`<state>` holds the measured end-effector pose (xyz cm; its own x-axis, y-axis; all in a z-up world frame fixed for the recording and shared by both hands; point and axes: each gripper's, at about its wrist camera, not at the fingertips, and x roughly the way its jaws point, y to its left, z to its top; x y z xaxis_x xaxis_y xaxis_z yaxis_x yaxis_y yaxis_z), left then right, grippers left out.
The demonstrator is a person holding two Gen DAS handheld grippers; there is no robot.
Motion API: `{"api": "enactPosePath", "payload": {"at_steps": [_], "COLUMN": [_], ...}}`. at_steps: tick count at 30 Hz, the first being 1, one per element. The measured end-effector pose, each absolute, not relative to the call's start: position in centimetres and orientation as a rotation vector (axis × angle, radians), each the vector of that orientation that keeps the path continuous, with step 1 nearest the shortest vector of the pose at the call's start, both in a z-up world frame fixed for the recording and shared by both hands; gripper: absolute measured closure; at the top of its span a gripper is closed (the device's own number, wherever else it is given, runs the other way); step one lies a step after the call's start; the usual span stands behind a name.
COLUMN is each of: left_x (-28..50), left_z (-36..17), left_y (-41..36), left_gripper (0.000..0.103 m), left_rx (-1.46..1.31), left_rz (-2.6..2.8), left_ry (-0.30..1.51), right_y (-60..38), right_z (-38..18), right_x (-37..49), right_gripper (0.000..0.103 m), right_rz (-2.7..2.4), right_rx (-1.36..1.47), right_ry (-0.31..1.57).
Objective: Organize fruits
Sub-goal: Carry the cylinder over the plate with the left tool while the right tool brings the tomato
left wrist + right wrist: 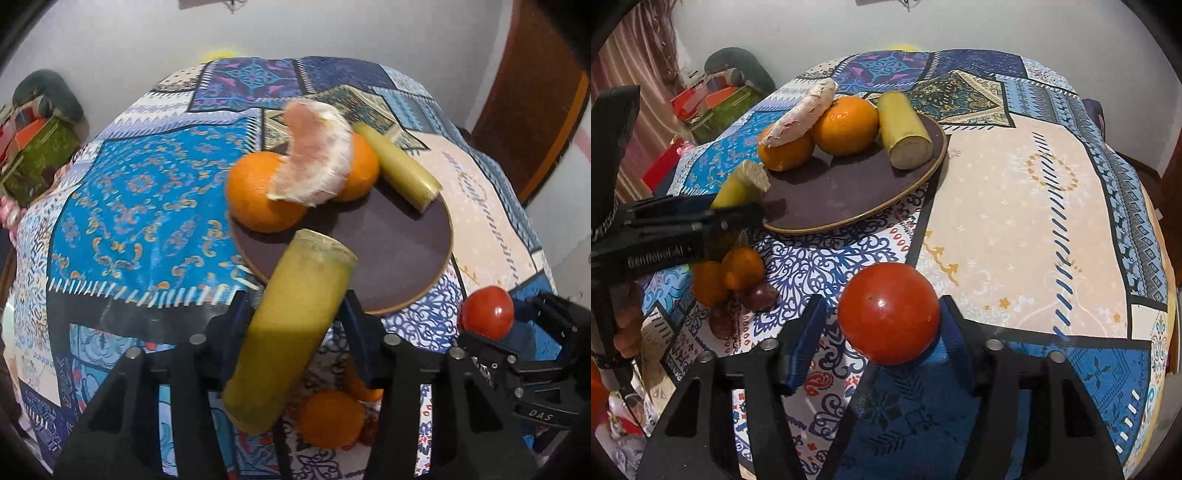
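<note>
With the left tool (pixel 295 314) clamped on a sugarcane piece (pixel 291 328) at the plate (pixel 406 251) rim and the right tool (pixel 882 325) nearly closed around the tomato (pixel 888 314), lower each gently, clear of the oranges (pixel 264 192).

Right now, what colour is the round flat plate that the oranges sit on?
Dark brownish-purple with a thin gold rim, clearest in the right wrist view.

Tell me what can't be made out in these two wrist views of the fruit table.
- Small orange fruits and dark round ones beside the dark round plate: partly hidden in the right wrist view by the left gripper, too blurred to name.
- Right gripper's left pad against the red tomato: contact unclear in either view.
- Yellow-green cane piece's lower end: blurred in the left wrist view.
</note>
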<state>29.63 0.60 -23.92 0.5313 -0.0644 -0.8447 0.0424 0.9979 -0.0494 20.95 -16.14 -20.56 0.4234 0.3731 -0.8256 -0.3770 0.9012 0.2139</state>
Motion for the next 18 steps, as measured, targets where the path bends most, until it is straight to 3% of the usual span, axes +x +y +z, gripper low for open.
{"api": "enactPosePath", "payload": {"at_steps": [3,18], "left_x": [29.3,27.2], "left_z": [-23.6,-19.8], "left_y": [1.8,1.7], "left_gripper": [0.059,0.063], "left_rx": [-0.054,-0.077], "left_rz": [-0.054,-0.115], "left_ry": [1.001,0.927], "right_y": [-16.2,-16.2], "right_z": [-20.5,-18.5], "right_x": [20.9,21.2], "right_gripper": [0.055,0.057], "right_rz": [0.462,0.465], "right_rx": [-0.007,0.015], "right_ry": [1.024,0.968]}}
